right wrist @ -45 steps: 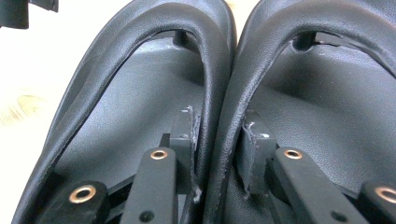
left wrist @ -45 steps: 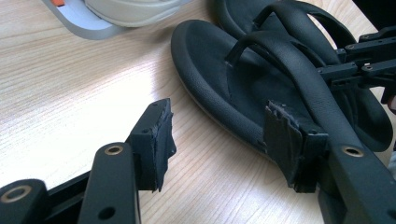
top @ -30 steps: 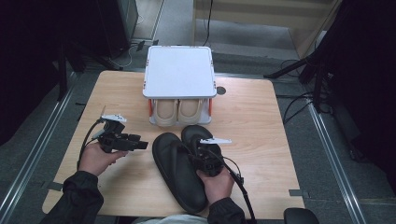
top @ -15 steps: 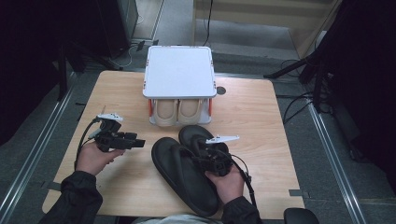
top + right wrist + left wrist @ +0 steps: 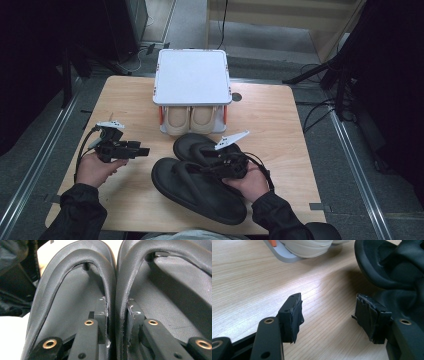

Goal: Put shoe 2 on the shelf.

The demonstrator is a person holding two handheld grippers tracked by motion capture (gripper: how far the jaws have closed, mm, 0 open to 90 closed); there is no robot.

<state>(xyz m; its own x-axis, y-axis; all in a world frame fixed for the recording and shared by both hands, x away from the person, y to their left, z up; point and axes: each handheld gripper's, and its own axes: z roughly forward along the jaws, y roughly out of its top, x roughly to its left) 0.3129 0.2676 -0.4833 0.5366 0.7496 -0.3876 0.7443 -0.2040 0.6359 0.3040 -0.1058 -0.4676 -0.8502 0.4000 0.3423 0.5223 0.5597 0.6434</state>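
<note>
Pinching the two black sandals [image 5: 200,175] together by their adjoining straps on the bench [image 5: 270,125], the right hand-held gripper [image 5: 212,169] is risking one strap slipping free, while the left hand-held gripper [image 5: 142,151] is hovering wide apart, holding nothing.

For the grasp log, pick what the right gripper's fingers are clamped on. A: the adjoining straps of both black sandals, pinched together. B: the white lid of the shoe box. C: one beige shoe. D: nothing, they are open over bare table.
A: the right gripper view shows the right gripper with its fingers squeezing the straps of the two black sandals together.
</note>
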